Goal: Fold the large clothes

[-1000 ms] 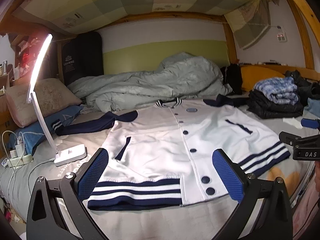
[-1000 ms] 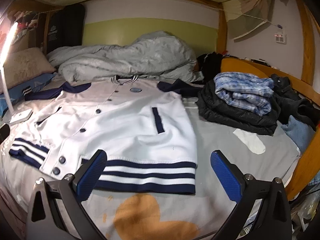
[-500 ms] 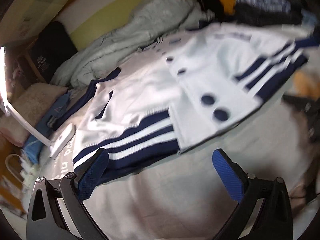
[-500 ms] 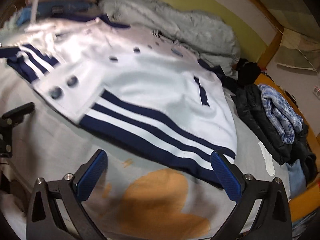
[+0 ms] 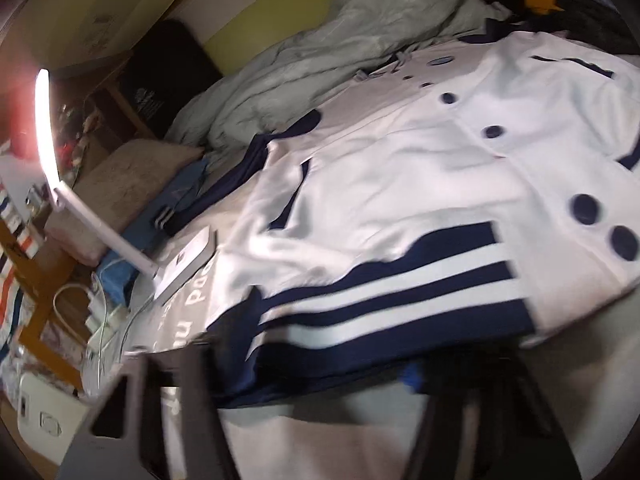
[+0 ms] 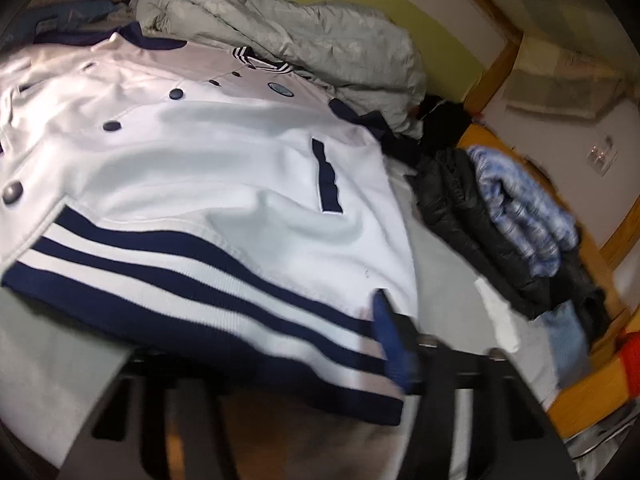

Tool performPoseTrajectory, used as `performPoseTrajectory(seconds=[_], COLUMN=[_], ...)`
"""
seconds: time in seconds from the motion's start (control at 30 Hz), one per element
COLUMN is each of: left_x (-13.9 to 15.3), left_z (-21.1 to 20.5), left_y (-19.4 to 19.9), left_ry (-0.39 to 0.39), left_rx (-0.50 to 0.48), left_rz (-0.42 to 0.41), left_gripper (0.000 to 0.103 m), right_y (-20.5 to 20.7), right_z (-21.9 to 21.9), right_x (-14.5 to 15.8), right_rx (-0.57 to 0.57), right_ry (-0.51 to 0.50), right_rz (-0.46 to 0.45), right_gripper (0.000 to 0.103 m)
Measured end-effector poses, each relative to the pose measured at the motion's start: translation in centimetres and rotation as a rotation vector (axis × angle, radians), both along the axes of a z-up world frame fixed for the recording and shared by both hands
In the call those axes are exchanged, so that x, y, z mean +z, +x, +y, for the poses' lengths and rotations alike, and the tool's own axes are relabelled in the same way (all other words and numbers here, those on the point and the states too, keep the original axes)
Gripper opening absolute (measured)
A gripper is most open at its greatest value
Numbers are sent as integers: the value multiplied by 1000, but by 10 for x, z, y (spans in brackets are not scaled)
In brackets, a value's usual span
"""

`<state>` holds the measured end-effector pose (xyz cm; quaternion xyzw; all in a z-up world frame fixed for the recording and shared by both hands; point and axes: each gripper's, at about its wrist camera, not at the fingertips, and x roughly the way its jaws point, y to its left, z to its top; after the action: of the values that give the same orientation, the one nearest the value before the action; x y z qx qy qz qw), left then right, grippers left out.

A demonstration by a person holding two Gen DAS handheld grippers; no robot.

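A white varsity jacket [image 5: 400, 168] with navy sleeves, navy buttons and a navy-and-white striped hem lies face up on the bed; it also shows in the right wrist view [image 6: 208, 168]. My left gripper [image 5: 316, 364] is at the hem's left corner, its jaws wide, the hem [image 5: 380, 320] lying over and between them. My right gripper [image 6: 264, 344] is at the hem's right corner; one blue pad [image 6: 390, 344] shows against the striped hem [image 6: 200, 280], the other is hidden under the cloth. Whether either has closed on the hem is unclear through the blur.
A crumpled grey duvet [image 5: 320, 60] lies behind the jacket. A lit white desk lamp [image 5: 120, 240] stands on the bed at the left beside pillows [image 5: 120, 184]. A pile of dark and plaid clothes [image 6: 500, 216] sits at the right by the wooden bed rail [image 6: 592, 392].
Both grippers have dropped and moved forward from above the bed to the jacket's hem corners. The hem now lies over their fingers. The views have tilted.
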<state>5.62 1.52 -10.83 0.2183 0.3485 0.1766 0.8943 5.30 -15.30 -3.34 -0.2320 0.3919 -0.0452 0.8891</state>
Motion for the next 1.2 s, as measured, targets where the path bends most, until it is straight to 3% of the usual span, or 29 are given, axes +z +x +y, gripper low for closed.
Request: performPoseTrajectory(seconds=[0.03,0.07,0.13,0.33,0.57,0.67,0.83,1.0,1.1,1.17,1.2], left_x=[4,11,23,81,125,123,90,57,53,65,74], left_z=[8,14,21,34,40,48,57,69,75,81,81], left_y=[1,0,0,10,68,104,154,196,198,189,183], left_ry=[-37,-89,-130,-209,-191,-207,-201,-277,-348,-476,-502], left_rx=[7,4,-12,-64,-60,-55,-32,-15,-73,-144,-161], left_rz=[1,-4,-23,-86,-116,-85,0,74,82,40,1], left_gripper=[35,26,18,10,9,9,9,9,19,60,70], right_y=[0,-2,-4,3,63,95,144,187,199,196,192], right_z=[-2,-4,-3,0,0,3,10,15,11,4,2], right_x=[2,7,15,66,108,106,80,46,38,40,43], right_rx=[-2,-3,-4,11,1,-4,-14,-38,-35,-20,-14], right_ry=[38,70,76,139,216,213,207,244,307,361,369], right_rz=[10,10,-19,-140,-182,-179,-138,-44,-8,-14,-26], right_gripper=[24,20,12,8,8,8,8,8,15,44,52])
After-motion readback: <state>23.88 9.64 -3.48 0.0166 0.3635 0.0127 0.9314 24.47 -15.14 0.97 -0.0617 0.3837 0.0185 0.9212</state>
